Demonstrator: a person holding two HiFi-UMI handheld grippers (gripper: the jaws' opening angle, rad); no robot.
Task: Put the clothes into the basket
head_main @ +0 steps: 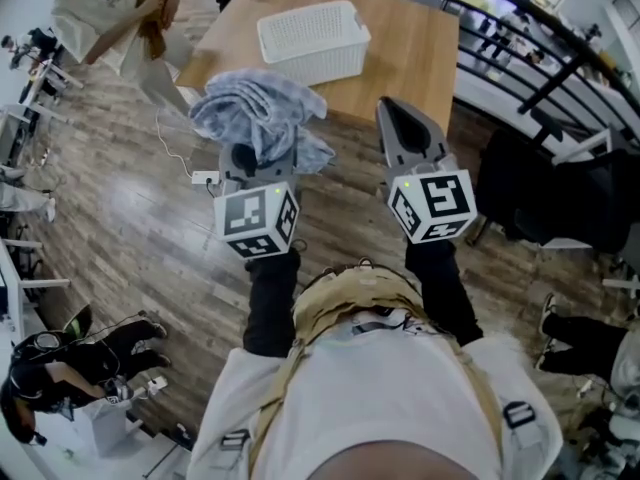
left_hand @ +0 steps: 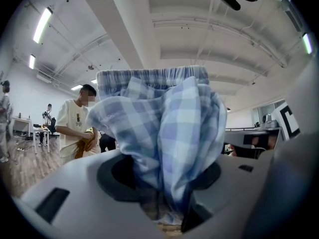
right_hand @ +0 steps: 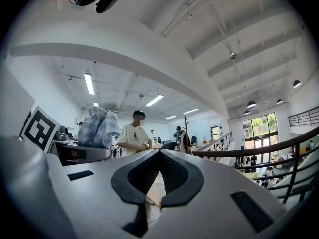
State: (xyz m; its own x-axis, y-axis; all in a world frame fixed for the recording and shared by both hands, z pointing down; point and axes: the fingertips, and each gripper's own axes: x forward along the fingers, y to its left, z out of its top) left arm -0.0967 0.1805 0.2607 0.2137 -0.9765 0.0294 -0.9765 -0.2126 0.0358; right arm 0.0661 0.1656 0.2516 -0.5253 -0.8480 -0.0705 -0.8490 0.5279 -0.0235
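Left tongs [head_main: 245, 163] clamped on a bunched blue checked garment [head_main: 260, 113]; right tongs [head_main: 397, 110] closed tip to tip with nothing between them.
Head view: both tongs sit side by side at mid-frame, aimed toward the wooden bench [head_main: 420, 48]. The garment is heaped over the left tongs at the bench's near edge, clear of the white basket [head_main: 313, 40], which stands on the bench at upper centre. At upper left, a person [head_main: 110, 13] in a pale shirt holds a brown cloth [head_main: 155, 23].
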